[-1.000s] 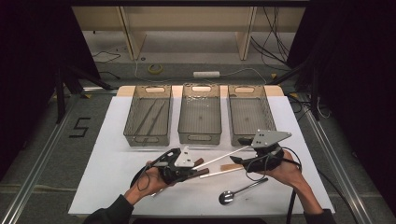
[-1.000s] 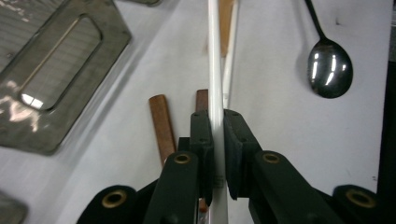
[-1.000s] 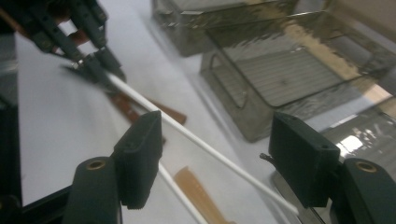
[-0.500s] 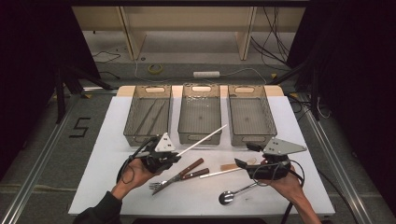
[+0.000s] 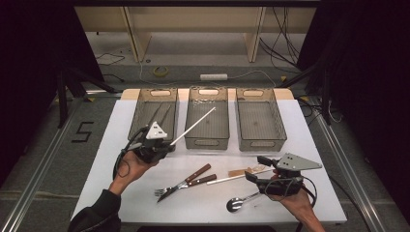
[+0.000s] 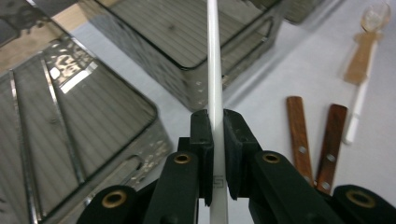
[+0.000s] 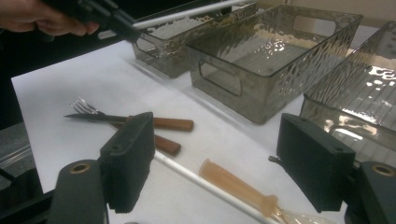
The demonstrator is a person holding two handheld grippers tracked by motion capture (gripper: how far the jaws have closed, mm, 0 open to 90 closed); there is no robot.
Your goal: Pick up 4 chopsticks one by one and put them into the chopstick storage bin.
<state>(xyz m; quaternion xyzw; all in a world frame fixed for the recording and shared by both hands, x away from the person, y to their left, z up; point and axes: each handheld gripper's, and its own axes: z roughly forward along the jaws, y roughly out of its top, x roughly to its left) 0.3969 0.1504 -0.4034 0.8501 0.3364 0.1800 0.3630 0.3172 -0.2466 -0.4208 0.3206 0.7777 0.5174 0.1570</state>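
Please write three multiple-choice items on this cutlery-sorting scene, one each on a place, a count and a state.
1. Where does the metal spoon lie?
A. on the white table, near the right hand-held gripper
B. in the middle bin
C. in the left hand-held gripper

2. How many clear bins stand in the row at the back of the table?
A. two
B. three
C. five

3. What is the state of the left hand-held gripper?
A. open and empty
B. shut on a fork
C. shut on the white chopstick

Answers:
1 A, the high view shows the spoon on the table just below the right hand-held gripper.
2 B, the left bin, middle bin and right bin stand side by side.
3 C, the left gripper view shows both jaws pressed on the chopstick.
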